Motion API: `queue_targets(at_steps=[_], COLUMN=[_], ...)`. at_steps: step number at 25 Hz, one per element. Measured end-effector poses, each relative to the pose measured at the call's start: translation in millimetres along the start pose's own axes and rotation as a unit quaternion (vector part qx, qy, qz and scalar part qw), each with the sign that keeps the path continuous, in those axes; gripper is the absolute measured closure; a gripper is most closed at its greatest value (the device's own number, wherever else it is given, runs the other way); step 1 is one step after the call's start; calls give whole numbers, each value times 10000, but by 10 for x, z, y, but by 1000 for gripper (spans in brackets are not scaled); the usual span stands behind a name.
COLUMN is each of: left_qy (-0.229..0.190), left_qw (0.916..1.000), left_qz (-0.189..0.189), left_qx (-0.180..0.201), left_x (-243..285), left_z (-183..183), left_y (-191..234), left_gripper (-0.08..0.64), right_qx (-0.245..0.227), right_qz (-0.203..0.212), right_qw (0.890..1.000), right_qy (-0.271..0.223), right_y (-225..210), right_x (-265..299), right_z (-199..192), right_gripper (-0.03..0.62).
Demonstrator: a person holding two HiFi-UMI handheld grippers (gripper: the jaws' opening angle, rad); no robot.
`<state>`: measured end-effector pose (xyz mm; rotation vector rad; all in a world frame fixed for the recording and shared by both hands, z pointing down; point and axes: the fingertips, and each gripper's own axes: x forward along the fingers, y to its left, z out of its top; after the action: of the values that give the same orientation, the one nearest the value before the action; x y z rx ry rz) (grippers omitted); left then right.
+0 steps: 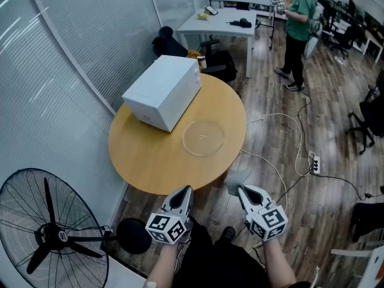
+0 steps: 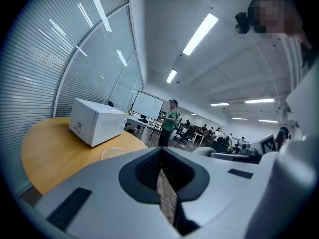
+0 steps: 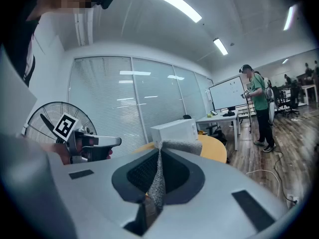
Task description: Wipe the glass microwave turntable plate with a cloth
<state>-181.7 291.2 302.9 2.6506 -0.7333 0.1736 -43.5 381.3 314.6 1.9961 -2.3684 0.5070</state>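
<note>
The clear glass turntable plate (image 1: 203,137) lies flat on the round wooden table (image 1: 150,161), just right of the white microwave (image 1: 162,92). Both grippers hover off the table's near edge, short of the plate. My left gripper (image 1: 183,190) is shut with nothing between its jaws, as the left gripper view confirms (image 2: 161,156); the plate (image 2: 113,153) shows faintly there. My right gripper (image 1: 242,189) is shut on a grey cloth (image 1: 239,177). In the right gripper view the cloth (image 3: 158,176) hangs pinched between the jaws and bunches over their tips.
A standing fan (image 1: 51,236) is on the floor at the lower left. Cables and a power strip (image 1: 313,162) lie on the wood floor to the right. A white desk (image 1: 222,24) and a person in a green shirt (image 1: 298,23) are farther back. Window blinds line the left.
</note>
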Motion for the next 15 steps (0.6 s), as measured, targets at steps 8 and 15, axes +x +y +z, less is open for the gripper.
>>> queue_targets(at_steps=[8, 15], left_qy=[13, 126], left_qw=[9999, 9993], left_qz=[128, 345], left_qx=[-29, -103], left_x=[86, 18], left_z=[-46, -131], left_y=[60, 195], left_gripper=[565, 565], right_qx=[-173, -64], right_qz=[64, 172], right_qw=[9998, 9998], right_qy=[55, -79], right_y=[-111, -65], right_x=[117, 198], right_z=[17, 12], right_gripper=[577, 574])
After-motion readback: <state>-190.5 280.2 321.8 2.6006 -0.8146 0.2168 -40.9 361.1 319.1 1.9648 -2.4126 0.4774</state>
